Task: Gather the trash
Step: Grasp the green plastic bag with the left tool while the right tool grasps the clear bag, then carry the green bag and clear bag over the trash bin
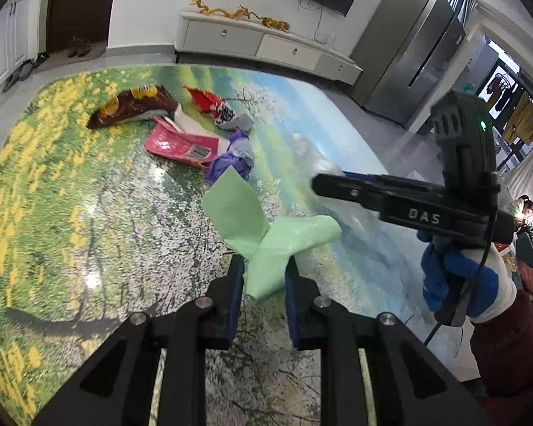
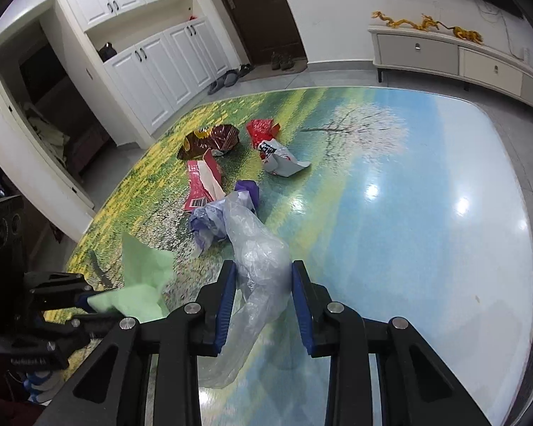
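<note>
Two grippers, one bag each: the left gripper (image 1: 264, 277) has its fingers narrowed on a green plastic bag (image 1: 266, 234), and the right gripper (image 2: 263, 287) has its fingers pinched around a clear plastic bag (image 2: 259, 259). Both bags run lengthwise away from the fingers, up and forward over the bench (image 2: 408, 177). The green one fans out past the fingertips, while the clear one stretches toward the trash and trails back under the gripper. The rest of the trash sits further out, straight ahead of both: a purple wad (image 2: 209, 223) closest, then a pink wrapper (image 2: 202, 181), a brown foil packet (image 2: 209, 140) and a red-and-white packet (image 2: 273, 145) behind it. I'd guess the right gripper is nearer that pile, since the clear bag's far end almost touches the purple wad, though I can't tell if it really does. The left gripper sits off to the side, its bag near the purple wad too.
</note>
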A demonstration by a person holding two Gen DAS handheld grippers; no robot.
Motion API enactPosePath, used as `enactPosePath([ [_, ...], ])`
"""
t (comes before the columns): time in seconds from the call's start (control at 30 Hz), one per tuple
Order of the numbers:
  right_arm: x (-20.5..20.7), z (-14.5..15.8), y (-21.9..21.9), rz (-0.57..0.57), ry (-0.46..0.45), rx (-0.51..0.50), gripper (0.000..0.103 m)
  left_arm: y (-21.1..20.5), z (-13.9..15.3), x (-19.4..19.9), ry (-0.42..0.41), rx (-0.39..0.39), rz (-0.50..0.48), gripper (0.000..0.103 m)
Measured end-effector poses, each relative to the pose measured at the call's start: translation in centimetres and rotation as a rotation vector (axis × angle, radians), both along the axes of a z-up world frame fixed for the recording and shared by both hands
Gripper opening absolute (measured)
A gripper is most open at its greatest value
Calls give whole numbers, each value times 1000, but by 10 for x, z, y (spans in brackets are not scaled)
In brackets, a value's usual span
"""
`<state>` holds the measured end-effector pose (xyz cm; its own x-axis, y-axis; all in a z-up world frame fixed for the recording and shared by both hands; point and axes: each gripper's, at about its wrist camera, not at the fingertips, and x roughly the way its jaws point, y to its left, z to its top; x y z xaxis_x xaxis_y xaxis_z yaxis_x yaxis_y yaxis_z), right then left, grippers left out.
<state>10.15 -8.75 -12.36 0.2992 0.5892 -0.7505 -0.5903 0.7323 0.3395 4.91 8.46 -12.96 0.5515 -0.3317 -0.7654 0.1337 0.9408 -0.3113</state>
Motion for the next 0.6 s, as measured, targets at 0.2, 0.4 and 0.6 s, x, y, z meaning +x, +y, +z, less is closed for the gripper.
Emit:
enactPosePath([
  [0.2, -19, 19, -32, -51, -26, 22, 29, -13, 26, -12, -61, 85, 39, 20],
  [0.4, -40, 33, -62, -106, -50, 20, 29, -32, 49, -26, -116, 187, 79, 20],
  [0.6, -58, 42, -89, -168, -70, 19, 29, -49, 72, -41, -183, 269, 95, 20],
])
